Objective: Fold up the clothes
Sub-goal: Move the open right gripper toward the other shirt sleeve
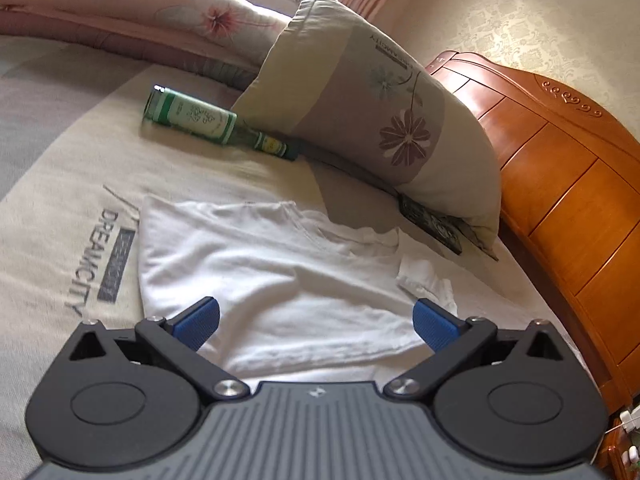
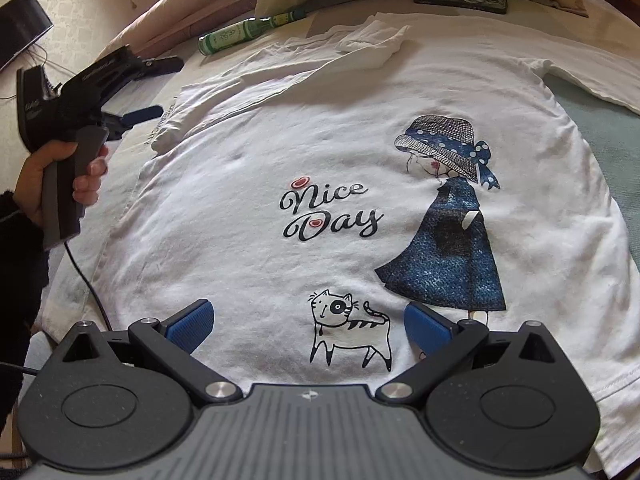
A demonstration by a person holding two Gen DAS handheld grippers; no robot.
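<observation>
And here is the white T-shirt [image 2: 320, 128], spread print-side up across the bed [image 1: 60, 208], its "Nice Day" lettering [image 2: 328, 212], the girl in the blue dress [image 2: 448, 240] and the little cat [image 2: 352, 332] all facing the right wrist camera. The right gripper [image 2: 308, 322] hovers over the near hem, blue pads spread wide with nothing between them, the cat framed right in the gap. Over on the left of that view, a hand [image 2: 60, 176] in a dark fuzzy sleeve [image 2: 16, 264] grips the handle of the left gripper [image 2: 138, 114], which sits at the shirt's left edge, above the folded-in sleeve area. Its pads look parted there, and the left wrist camera settles it: the left gripper [image 1: 316, 322] has its fingers wide apart, empty, poised over white fabric [image 1: 260, 280]. On the far side, part of the shirt is bunched into a small rumpled heap [image 2: 372, 44] near the collar. The right sleeve [image 2: 592, 80] stretches out flat to the far right. Beyond the shirt, a green glass bottle [image 1: 200, 120] lies on its side beside a floral pillow [image 1: 368, 120]. A dark phone [image 2: 460, 0] rests just by the pillow. A wooden headboard [image 1: 560, 184] runs along the right, with a pink quilt [image 1: 120, 12] rolled up far left.
</observation>
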